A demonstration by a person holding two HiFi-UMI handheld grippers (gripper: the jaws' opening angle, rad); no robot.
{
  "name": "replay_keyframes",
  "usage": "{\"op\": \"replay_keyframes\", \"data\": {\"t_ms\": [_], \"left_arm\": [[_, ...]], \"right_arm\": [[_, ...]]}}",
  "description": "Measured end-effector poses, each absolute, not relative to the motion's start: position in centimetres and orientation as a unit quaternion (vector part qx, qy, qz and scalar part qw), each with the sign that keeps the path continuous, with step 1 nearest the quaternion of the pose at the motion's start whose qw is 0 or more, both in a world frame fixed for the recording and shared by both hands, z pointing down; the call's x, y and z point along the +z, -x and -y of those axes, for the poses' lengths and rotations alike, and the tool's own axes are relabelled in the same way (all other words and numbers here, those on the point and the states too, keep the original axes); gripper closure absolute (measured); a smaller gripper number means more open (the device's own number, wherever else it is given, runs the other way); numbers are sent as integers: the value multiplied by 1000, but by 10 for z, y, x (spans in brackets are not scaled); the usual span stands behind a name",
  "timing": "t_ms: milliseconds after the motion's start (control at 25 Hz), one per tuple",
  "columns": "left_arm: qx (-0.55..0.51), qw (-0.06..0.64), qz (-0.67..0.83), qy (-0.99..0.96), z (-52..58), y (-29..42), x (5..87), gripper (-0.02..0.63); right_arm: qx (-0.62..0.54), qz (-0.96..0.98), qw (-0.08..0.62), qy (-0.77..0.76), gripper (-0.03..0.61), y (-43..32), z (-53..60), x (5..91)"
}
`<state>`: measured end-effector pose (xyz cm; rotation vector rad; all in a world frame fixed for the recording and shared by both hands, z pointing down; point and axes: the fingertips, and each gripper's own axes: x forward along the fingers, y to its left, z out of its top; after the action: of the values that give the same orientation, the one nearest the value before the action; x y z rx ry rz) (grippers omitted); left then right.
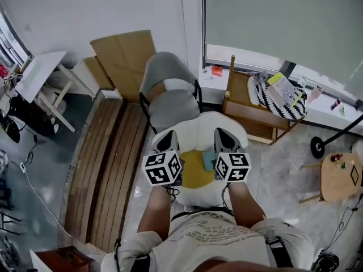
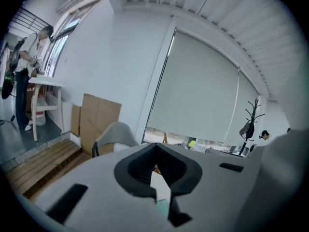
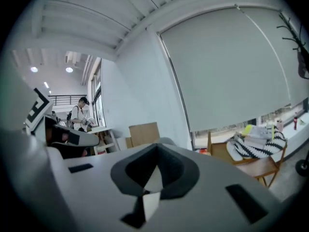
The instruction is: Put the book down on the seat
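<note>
In the head view a yellow book (image 1: pixel 194 169) with a teal patch lies flat on the round white seat (image 1: pixel 198 130) right below me. My left gripper (image 1: pixel 164 137) hovers over the book's left edge, and my right gripper (image 1: pixel 223 135) over its right edge. Both point away from me, side by side. Neither holds the book. In the left gripper view the left gripper (image 2: pixel 155 150) has its jaws together with nothing between them. The right gripper (image 3: pixel 155 151) looks the same in its own view, jaws together and empty. The grippers' marker cubes hide the book's side edges.
A grey chair (image 1: pixel 169 92) stands just beyond the white seat. A wooden chair (image 1: pixel 258 109) piled with striped cloth is at the right, with a small round wooden table (image 1: pixel 340 177) beyond it. Wooden slats (image 1: pixel 105 163) lie on the floor at the left, and cardboard (image 1: pixel 122 55) leans on the wall.
</note>
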<state>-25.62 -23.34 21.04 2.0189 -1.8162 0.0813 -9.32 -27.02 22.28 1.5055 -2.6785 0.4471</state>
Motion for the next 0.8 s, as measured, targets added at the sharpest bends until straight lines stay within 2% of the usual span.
{"op": "replay_keyframes", "data": {"t_ms": [320,800], "left_arm": [[0,122,676,-727,245,266,123,594],[8,110,661,-742,267,239,122,594]], "right_arm": [[53,880,-68,-467,552,87,279,107],[24,871,-63,-486,552,72,296,102]]}}
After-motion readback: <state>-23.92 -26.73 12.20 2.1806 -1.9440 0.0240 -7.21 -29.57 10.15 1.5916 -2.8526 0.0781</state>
